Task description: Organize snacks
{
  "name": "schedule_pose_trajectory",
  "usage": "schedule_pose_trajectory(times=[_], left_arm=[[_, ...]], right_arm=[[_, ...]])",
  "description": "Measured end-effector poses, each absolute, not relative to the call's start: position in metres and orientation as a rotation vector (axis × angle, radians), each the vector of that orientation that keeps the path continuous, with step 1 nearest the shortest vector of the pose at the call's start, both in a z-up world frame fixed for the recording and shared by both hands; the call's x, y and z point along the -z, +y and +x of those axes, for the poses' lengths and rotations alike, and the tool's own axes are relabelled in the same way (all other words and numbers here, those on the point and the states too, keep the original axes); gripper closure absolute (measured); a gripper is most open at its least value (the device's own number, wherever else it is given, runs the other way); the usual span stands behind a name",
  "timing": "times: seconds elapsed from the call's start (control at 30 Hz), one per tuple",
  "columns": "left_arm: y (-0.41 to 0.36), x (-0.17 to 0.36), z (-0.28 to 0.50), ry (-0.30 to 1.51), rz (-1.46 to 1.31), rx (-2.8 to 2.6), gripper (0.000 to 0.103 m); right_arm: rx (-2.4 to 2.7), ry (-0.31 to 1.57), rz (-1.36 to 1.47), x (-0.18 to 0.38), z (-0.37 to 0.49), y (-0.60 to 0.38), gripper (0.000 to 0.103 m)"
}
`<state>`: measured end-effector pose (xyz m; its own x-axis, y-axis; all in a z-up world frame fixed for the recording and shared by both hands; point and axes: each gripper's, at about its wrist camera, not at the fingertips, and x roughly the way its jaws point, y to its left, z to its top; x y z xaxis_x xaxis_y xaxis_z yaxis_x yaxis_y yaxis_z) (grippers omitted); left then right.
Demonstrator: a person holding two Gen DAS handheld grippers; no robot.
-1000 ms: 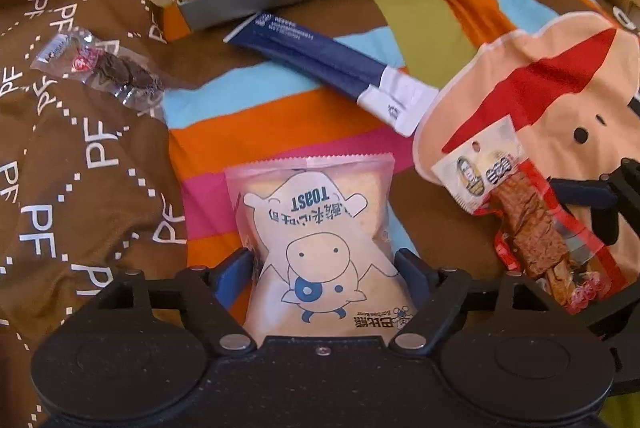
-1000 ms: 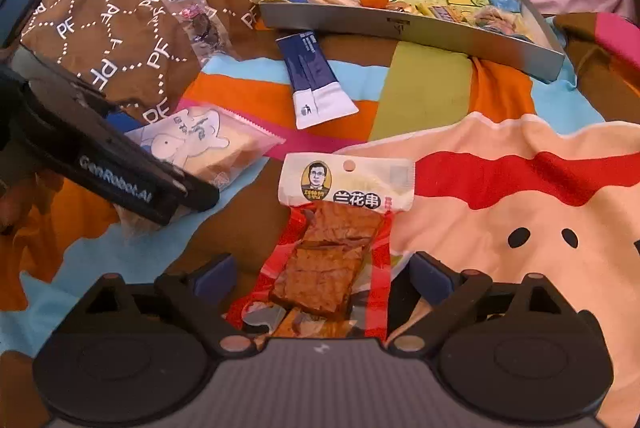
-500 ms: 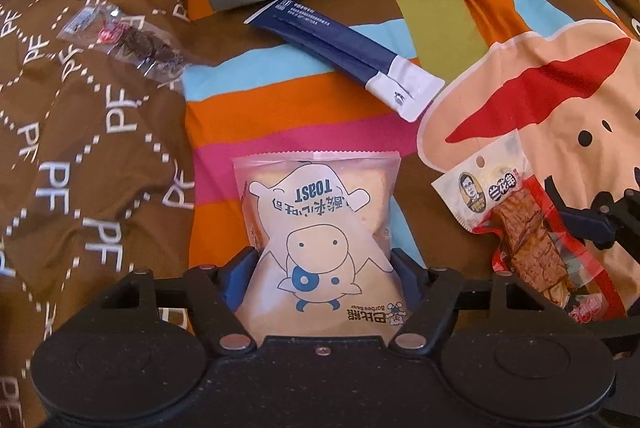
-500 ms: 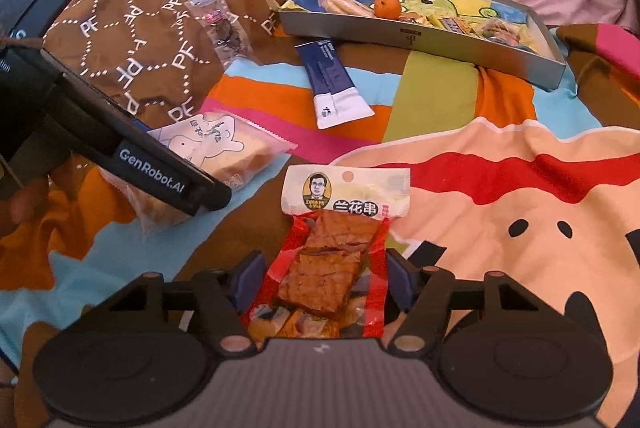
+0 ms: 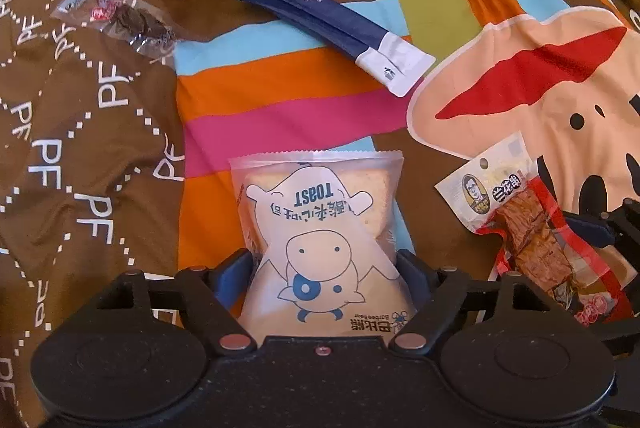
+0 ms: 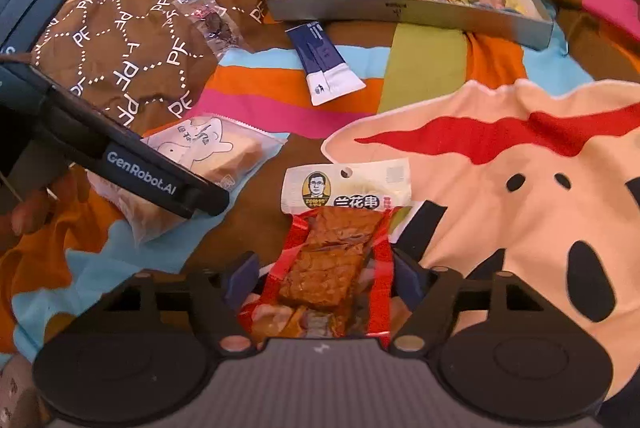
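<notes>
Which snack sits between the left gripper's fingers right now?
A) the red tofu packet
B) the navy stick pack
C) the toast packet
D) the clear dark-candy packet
C: in the left wrist view the toast packet is pinched between the left gripper's fingers; the navy stick pack and the clear candy packet lie loose on the blanket, and the red tofu packet sits in the right gripper.

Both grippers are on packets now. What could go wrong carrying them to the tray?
The left gripper pinches the soft toast packet by its near end; the bread may crush or the packet sag. The right gripper grips the glossy tofu snack, which might slip. The tray already looks crowded.
</notes>
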<state>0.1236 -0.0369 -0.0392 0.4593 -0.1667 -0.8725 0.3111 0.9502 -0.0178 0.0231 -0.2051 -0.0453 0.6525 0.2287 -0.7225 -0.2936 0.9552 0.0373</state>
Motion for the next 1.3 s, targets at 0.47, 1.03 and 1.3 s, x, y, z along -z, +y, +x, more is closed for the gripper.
schedule_pose_trajectory(times=[0.47,1.03,1.3], left_arm=[[-0.033,0.036,0.096,0.99,0.154,0.386,0.034],[-0.045,0.032,0.068,0.97,0.237,0.462,0.035],[-0.044,0.027,0.068,0.965,0.171,0.441,0.035]], right_arm=[[-0.233,0.807,-0.217,0.042,0.003,-0.193,0.037],[-0.174,0.847,-0.184,0.045,0.013,-0.213,0.038],[-0.224,0.827,-0.152,0.039,0.007,-0.215,0.055]])
